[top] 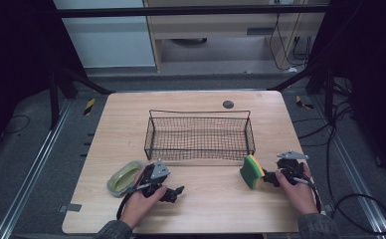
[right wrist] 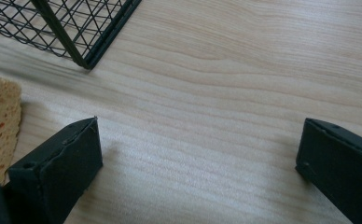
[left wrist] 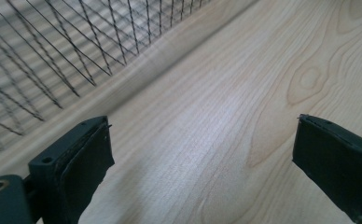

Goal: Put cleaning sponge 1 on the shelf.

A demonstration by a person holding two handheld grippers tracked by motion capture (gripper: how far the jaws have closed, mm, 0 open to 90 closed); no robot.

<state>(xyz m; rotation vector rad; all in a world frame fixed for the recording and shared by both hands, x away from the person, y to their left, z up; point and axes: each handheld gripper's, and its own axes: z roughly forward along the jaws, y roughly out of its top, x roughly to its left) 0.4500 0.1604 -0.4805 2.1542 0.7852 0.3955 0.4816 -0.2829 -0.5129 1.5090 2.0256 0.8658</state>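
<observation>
Sponge (top: 252,171) stands just beside the gaping right gripper (top: 269,177).

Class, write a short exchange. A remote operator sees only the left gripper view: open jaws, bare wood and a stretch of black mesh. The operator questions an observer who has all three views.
Operator: The mesh ahead of me, is anything inside that basket?
Observer: No. From the high view the wire basket has nothing in it.
Operator: What is the other gripper close to?
Observer: A yellow-and-green sponge stands on its edge right at the tip of the right gripper. In the right gripper view it sits outside the open jaws, not between them.
</observation>
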